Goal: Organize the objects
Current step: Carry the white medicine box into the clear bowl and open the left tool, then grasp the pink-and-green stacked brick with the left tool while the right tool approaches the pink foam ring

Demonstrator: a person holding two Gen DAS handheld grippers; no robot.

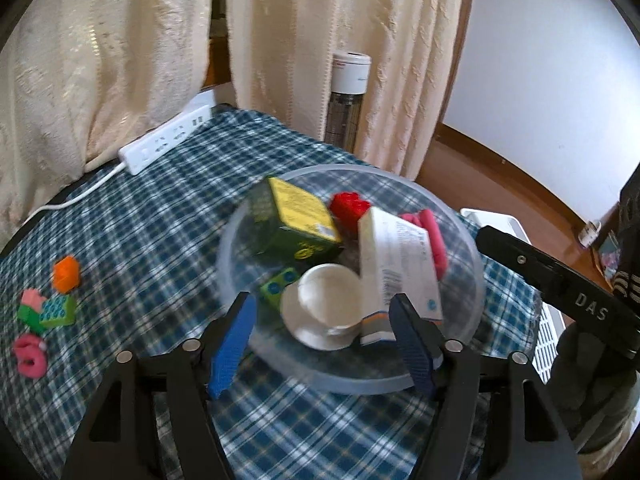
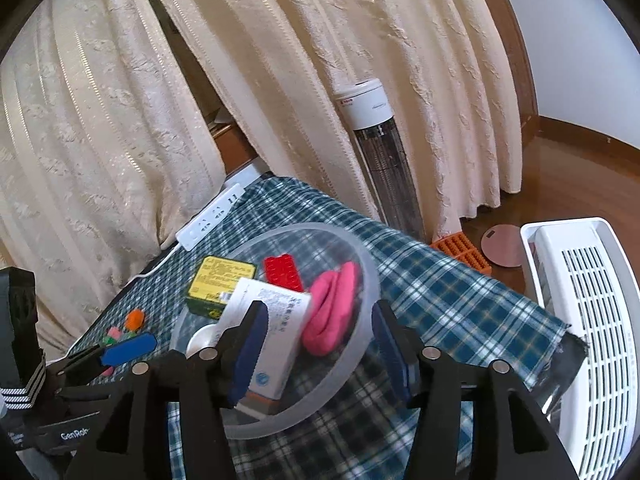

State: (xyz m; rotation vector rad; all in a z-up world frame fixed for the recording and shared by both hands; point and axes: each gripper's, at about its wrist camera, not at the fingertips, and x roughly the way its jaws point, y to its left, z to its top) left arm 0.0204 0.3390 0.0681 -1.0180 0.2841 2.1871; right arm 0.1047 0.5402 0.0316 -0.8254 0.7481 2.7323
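Note:
A clear plastic bowl (image 1: 460,344) sits on the blue checked tablecloth (image 1: 160,216). It holds a green and yellow box (image 1: 296,220), a red brick (image 1: 348,206), a white medicine box (image 1: 400,268), a pink rolled cloth (image 1: 432,240), a white cup (image 1: 328,300) and a green brick (image 1: 278,286). My left gripper (image 1: 324,344) is open and empty, hovering over the bowl's near rim. My right gripper (image 2: 316,344) is open and empty above the bowl (image 2: 360,328), its jaws either side of the pink cloth (image 2: 332,312) and the white box (image 2: 272,320).
Loose toys lie at the table's left: an orange block (image 1: 67,274), a green block (image 1: 56,312), a pink piece (image 1: 30,356). A white power strip (image 1: 168,140) lies at the back edge. Curtains, a tower heater (image 2: 380,168) and a white basket (image 2: 588,320) stand beyond the table.

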